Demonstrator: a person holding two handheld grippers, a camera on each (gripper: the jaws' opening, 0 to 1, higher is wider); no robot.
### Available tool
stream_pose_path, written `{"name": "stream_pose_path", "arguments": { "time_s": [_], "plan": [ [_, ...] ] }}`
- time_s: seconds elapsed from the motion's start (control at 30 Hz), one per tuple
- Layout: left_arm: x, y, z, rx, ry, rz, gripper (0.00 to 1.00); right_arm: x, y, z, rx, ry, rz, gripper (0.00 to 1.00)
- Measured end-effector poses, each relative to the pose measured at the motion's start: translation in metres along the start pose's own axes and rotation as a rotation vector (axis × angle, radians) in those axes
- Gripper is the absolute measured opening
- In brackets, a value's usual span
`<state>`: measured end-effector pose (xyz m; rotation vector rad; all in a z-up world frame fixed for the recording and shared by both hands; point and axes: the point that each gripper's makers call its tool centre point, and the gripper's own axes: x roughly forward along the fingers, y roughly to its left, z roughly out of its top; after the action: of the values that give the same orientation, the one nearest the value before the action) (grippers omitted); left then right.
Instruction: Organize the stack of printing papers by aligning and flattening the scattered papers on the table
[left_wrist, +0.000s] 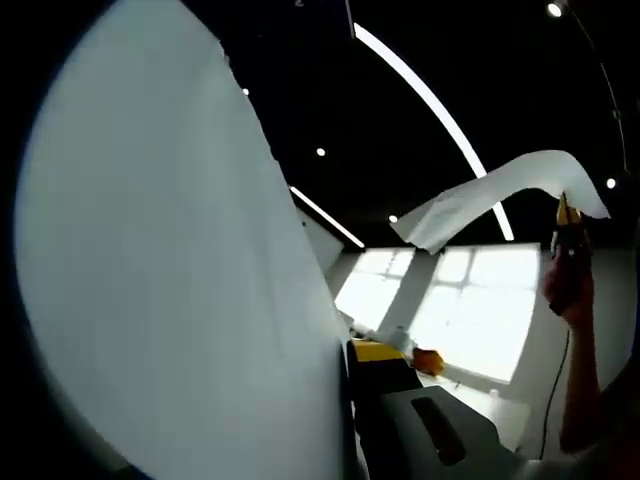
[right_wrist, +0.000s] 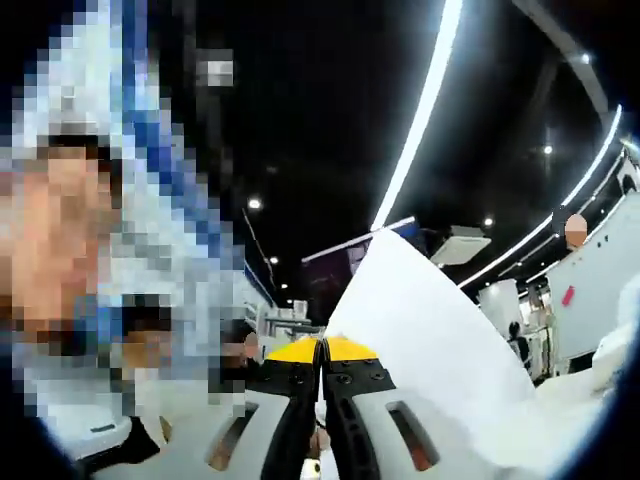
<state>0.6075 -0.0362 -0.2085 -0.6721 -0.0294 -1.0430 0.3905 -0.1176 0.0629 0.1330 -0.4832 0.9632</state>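
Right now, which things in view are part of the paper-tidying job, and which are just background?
Part of the job:
- large white sheet close to the left camera
- curled sheet held up by the right gripper
- sheet pinched in the shut jaws, right gripper view
- left gripper

Just background:
- ceiling light strips
- bright windows
- orange object
- whiteboard

The near sheet (left_wrist: 170, 270) is plain white, greyed by shade; a second sheet (left_wrist: 500, 195), far right, is white too, unpatterned; the gripper (left_wrist: 567, 225) holding it shows yellow on black. In the right gripper view the right gripper (right_wrist: 322, 375) has pale grey jaws with black inner edges and yellow tips; its paper (right_wrist: 420, 330) is plain white. The ceiling (right_wrist: 320, 130) is black, crossed by white light strips (right_wrist: 415, 110); the windows (left_wrist: 460, 300) glow white.
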Motion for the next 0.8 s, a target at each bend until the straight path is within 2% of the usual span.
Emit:
{"name": "stream_pose_path", "arguments": {
  "time_s": [0.03,0.13,0.27,0.37,0.4,0.47,0.5,0.57,0.63,0.7,0.8],
  "plan": [
    [0.0,0.0,0.0,-0.002,-0.001,-0.001,0.08,-0.005,0.002,-0.004,-0.037,0.014,0.012,0.0],
    [-0.001,-0.001,0.0,-0.004,-0.003,-0.003,0.08,-0.02,-0.007,-0.024,-0.015,0.042,0.014,0.0],
    [0.0,-0.001,0.0,-0.001,-0.002,-0.002,0.08,-0.046,-0.031,-0.065,0.1,0.089,-0.006,0.0],
    [0.0,-0.001,0.0,-0.004,-0.003,-0.003,0.08,-0.065,-0.051,-0.096,0.206,0.118,-0.051,0.0],
    [0.0,-0.002,0.0,-0.006,-0.004,-0.004,0.08,-0.075,-0.061,-0.111,0.218,0.142,-0.09,0.0],
    [0.0,-0.001,0.0,-0.009,-0.005,0.0,0.08,-0.088,-0.071,-0.13,0.24,0.171,-0.12,0.0],
    [0.0,-0.001,0.0,-0.01,-0.005,0.001,0.08,-0.091,-0.073,-0.133,0.248,0.175,-0.126,0.0],
    [0.0,-0.002,-0.001,-0.013,0.0,-0.002,0.08,-0.108,-0.087,-0.154,0.304,0.196,-0.176,0.0],
    [0.001,-0.002,-0.002,-0.003,0.005,-0.002,0.08,-0.12,-0.097,-0.17,0.323,0.229,-0.219,0.0],
    [0.0,-0.002,-0.002,-0.002,0.007,-0.002,0.08,-0.129,-0.104,-0.185,0.337,0.256,-0.243,0.0],
    [0.0,-0.002,-0.002,-0.005,0.006,0.0,0.08,-0.134,-0.109,-0.193,0.354,0.255,-0.253,0.0]
  ]
}}
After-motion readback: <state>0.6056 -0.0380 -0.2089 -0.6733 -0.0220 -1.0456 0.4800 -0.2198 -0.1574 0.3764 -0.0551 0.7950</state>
